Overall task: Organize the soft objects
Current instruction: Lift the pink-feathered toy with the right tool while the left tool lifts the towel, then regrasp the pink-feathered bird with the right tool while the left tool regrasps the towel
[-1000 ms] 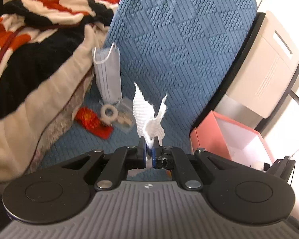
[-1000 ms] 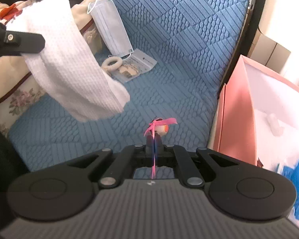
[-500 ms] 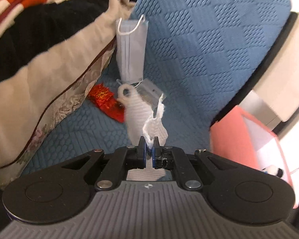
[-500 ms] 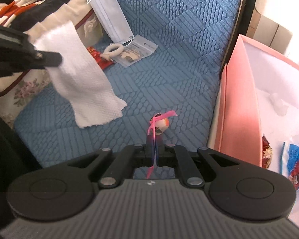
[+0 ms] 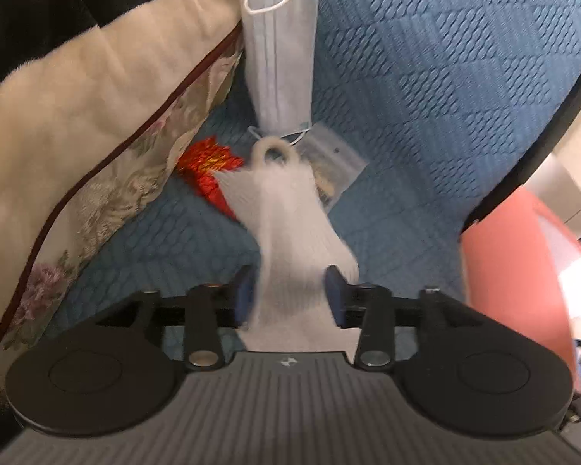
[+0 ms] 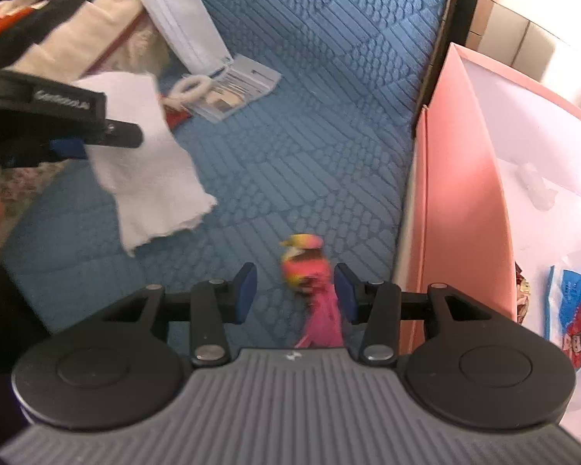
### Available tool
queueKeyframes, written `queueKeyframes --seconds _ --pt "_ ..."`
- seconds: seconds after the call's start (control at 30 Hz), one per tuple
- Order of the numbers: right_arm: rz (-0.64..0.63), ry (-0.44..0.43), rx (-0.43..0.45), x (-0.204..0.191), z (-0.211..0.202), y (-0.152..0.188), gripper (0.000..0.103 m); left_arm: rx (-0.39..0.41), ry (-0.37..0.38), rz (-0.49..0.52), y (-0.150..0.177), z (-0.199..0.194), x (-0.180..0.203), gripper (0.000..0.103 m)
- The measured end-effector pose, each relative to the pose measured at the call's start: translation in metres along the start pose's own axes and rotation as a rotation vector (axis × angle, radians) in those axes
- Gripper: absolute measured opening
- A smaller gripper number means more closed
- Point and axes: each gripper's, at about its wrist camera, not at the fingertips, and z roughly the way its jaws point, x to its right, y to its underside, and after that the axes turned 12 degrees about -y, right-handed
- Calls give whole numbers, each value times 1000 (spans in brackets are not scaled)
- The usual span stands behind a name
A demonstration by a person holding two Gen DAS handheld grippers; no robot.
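Observation:
My left gripper (image 5: 289, 294) is open, and a white waffle-weave cloth (image 5: 290, 240) hangs blurred between its jaws, slipping down toward the blue quilted cover (image 5: 426, 97). In the right wrist view the same cloth (image 6: 151, 170) droops below the left gripper (image 6: 69, 143). My right gripper (image 6: 295, 292) is open, and a small pink and yellow toy with a pink ribbon (image 6: 310, 283) lies blurred between its jaws, near the right pad.
A blue face mask (image 5: 279, 58), a white ring (image 5: 273, 153), a clear packet (image 5: 333, 170) and a red wrapper (image 5: 209, 170) lie ahead. A folded blanket (image 5: 77, 97) lies left. A pink box (image 6: 464, 201) holding small items stands right.
Both grippers have opened. The cloth is let go by the left gripper and the pink toy by the right. Both views moved lower and closer to the cover.

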Motion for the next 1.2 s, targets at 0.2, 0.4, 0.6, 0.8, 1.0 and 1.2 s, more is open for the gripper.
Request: queueKeyframes --seconds 0.2,0.4,0.6,0.8,1.0,1.2 --pt "7 33 -8 3 12 -4 44 -30 -29 7 4 10 -2 51" --pt "-18 40 -52 1 27 -5 32 -61 -53 -12 6 18 -2 51" --pt "-8 31 -37 0 30 -10 32 -82 -67 -26 8 25 -3 51" --pt "-32 8 0 -10 31 -16 32 -77 -64 -30 7 26 -2 51" --pt "-15 -4 -9 -14 38 -20 32 -62 -59 22 10 25 3 51" --pt "1 -5 -17 -16 46 -21 32 -56 -63 50 9 28 6 49"
